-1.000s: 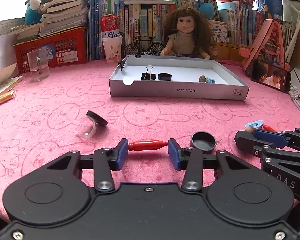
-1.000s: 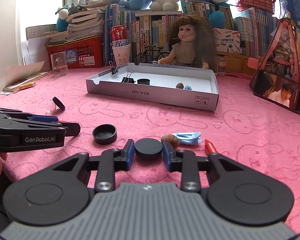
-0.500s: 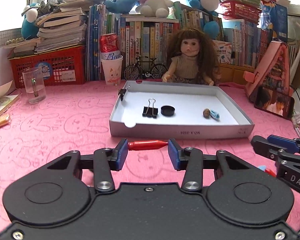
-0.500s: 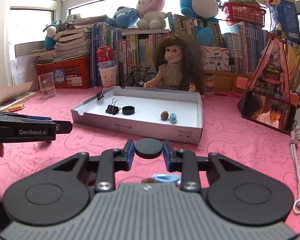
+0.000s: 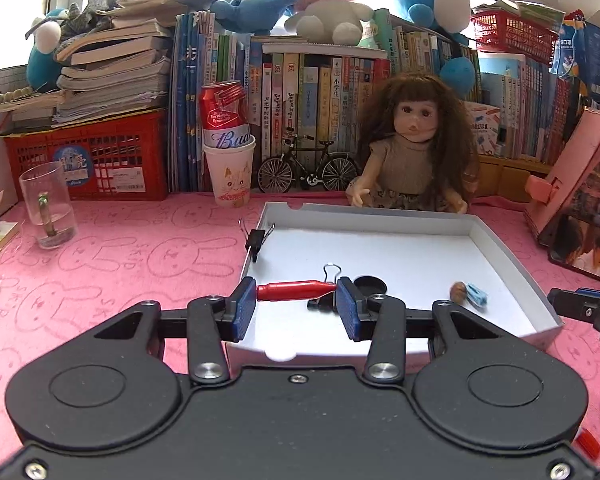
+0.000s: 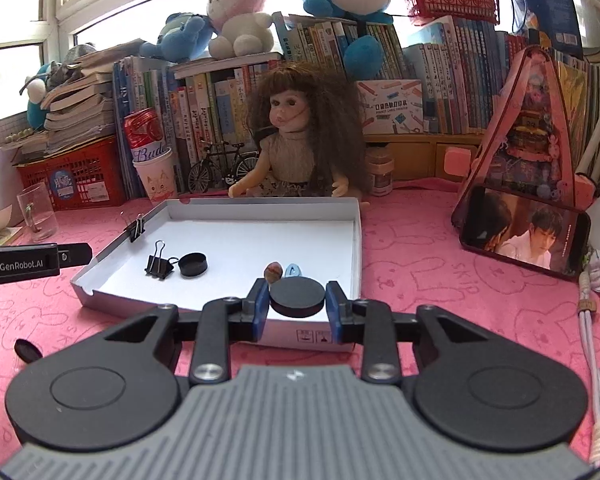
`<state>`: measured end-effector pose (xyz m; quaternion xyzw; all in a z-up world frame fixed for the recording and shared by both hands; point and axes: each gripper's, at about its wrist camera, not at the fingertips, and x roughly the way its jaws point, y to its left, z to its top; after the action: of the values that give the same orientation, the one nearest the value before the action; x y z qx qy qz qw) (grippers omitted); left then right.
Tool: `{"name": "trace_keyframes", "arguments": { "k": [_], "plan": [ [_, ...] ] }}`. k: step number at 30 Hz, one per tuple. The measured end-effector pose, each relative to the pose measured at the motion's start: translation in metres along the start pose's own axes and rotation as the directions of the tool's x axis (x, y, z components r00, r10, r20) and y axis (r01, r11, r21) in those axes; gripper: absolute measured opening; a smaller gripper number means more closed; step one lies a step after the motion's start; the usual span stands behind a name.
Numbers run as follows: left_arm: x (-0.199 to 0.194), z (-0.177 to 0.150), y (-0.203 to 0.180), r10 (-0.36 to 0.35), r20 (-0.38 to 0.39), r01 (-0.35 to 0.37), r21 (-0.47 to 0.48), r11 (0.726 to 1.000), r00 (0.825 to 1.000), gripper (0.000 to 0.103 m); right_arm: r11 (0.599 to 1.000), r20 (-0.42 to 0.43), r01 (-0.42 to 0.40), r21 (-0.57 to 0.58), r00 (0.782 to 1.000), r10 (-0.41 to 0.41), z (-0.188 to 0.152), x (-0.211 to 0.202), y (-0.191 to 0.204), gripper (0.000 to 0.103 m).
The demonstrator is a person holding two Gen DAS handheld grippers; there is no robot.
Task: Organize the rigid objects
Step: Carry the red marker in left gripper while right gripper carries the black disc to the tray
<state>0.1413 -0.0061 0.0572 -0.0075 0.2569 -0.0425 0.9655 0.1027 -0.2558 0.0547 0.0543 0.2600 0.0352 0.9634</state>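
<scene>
My left gripper (image 5: 296, 306) is shut on a red pen-like piece (image 5: 294, 291), held crosswise above the front left of the white box tray (image 5: 512, 264). In the right wrist view my right gripper (image 6: 298, 306) is shut on a black round lid (image 6: 297, 296) over the tray's (image 6: 356, 240) front right rim. Inside the tray lie a black binder clip (image 6: 158, 264), a black cap (image 6: 193, 265), a brown nut (image 6: 272, 270) and a blue clip (image 6: 295, 270). Another binder clip (image 5: 255, 240) grips the tray's left wall.
A doll (image 5: 414, 148) sits behind the tray, with a toy bicycle (image 5: 308, 168), a paper cup holding a can (image 5: 230, 160), a glass (image 5: 48, 204), a red crate (image 5: 88, 160) and books. A phone on a pink stand (image 6: 528, 236) is right. A black cap (image 6: 27, 350) lies on the pink cloth.
Both grippers rose and moved forward to the tray, each still holding its piece. The loose lids and clips on the cloth dropped out of the left wrist view.
</scene>
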Motion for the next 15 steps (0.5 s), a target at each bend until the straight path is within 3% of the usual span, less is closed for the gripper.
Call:
{"name": "trace_keyframes", "arguments": {
  "k": [3, 8, 15],
  "plan": [
    [0.024, 0.006, 0.0, 0.002, -0.028, -0.002, 0.008, 1.0, 1.0, 0.041, 1.0, -0.037, 0.007, 0.03, 0.999, -0.006, 0.011, 0.02, -0.007, 0.035],
    [0.057, 0.009, -0.005, 0.078, -0.026, -0.075, 0.084, 0.994, 0.997, 0.041, 1.0, -0.084, 0.028, 0.007, 0.996, -0.028, 0.022, 0.053, -0.007, 0.035],
    [0.089, 0.01, -0.005, 0.083, -0.072, -0.077, 0.088, 0.993, 0.994, 0.041, 0.998, -0.169, 0.043, 0.04, 0.985, -0.036, 0.029, 0.091, -0.012, 0.035]
  ]
}}
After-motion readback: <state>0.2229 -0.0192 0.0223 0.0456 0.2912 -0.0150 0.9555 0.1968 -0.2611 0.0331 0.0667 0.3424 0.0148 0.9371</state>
